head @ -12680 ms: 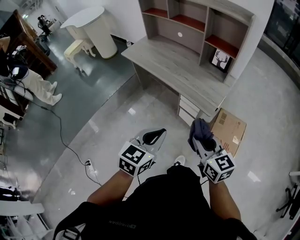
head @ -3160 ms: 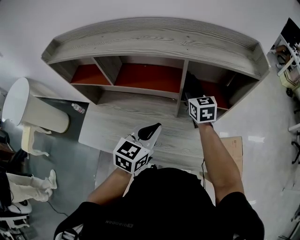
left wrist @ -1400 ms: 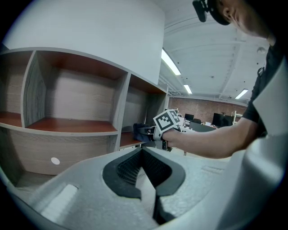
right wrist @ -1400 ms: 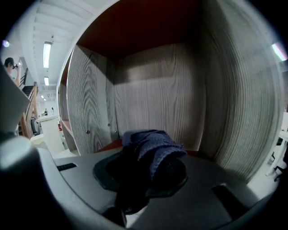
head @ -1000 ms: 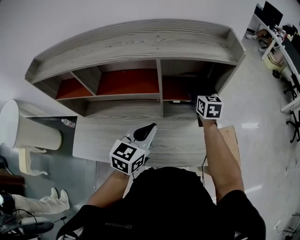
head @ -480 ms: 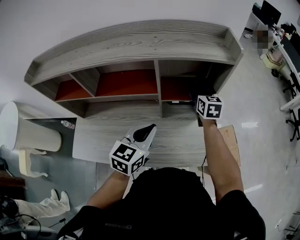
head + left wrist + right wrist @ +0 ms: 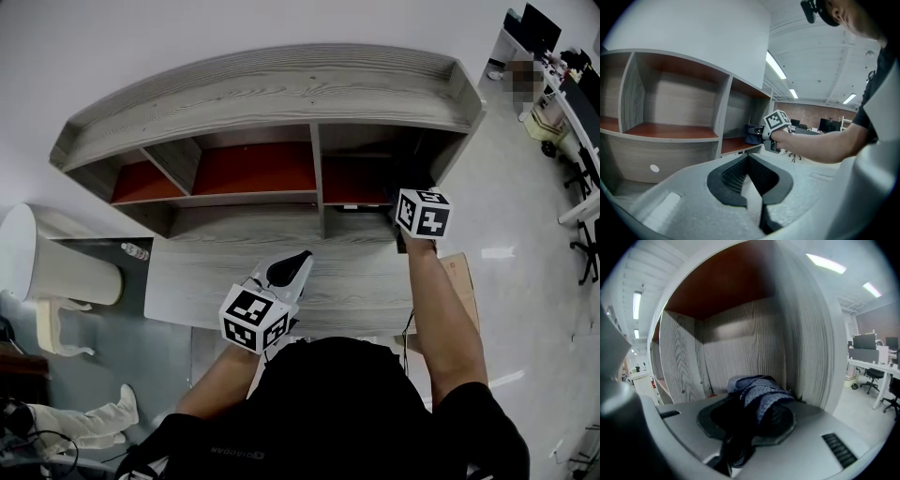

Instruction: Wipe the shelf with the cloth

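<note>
Cloth in the shelf's right bay, clamped in the right gripper

The right gripper [image 7: 749, 420] was closed on the bunched dark-blue cloth [image 7: 758, 392], pushed into the rightmost bay [image 7: 354, 180] of the shelf [image 7: 272, 94], near its right side wall; whether the cloth touched the red floor could not be told. The left gripper [image 7: 748, 158] hung over the desk [image 7: 356, 272], jaws together with nothing between them. The cloth looked soft, light and limp, likely to fold and drag rather than slide. A hold across its bunched middle, with a loose pad left ahead of the jaws, seemed best for wiping.
</note>
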`<act>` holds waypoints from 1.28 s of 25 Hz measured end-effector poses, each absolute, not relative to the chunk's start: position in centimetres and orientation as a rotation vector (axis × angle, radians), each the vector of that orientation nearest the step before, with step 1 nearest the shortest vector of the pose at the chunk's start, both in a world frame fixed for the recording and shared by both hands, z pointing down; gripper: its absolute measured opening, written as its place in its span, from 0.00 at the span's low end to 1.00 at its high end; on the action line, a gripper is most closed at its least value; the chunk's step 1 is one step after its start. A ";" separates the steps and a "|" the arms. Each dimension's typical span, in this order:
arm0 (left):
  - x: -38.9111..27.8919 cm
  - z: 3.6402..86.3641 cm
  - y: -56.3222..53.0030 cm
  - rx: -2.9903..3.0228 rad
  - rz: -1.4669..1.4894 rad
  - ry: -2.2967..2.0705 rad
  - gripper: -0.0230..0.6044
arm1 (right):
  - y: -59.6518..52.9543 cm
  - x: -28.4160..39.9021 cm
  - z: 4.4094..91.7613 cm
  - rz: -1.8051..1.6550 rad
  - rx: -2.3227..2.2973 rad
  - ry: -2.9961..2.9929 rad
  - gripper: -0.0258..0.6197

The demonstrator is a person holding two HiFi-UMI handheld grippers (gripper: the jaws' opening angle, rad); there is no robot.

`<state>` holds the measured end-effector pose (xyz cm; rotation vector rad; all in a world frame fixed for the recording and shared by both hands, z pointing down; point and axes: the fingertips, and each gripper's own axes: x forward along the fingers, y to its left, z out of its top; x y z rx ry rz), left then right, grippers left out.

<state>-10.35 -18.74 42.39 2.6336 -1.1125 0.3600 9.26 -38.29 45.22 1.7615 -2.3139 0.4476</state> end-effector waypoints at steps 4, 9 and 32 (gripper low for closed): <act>-10.5 42.5 -18.8 2.634 0.359 -1.111 0.05 | -38.1 9.3 43.0 0.435 1.788 -2.338 0.19; -10.7 42.4 -19.1 2.636 0.353 -1.111 0.05 | -37.9 9.4 39.6 0.393 1.809 -2.381 0.19; -11.0 42.2 -18.8 2.639 0.363 -1.110 0.05 | -36.4 10.1 28.6 0.207 1.830 -2.461 0.19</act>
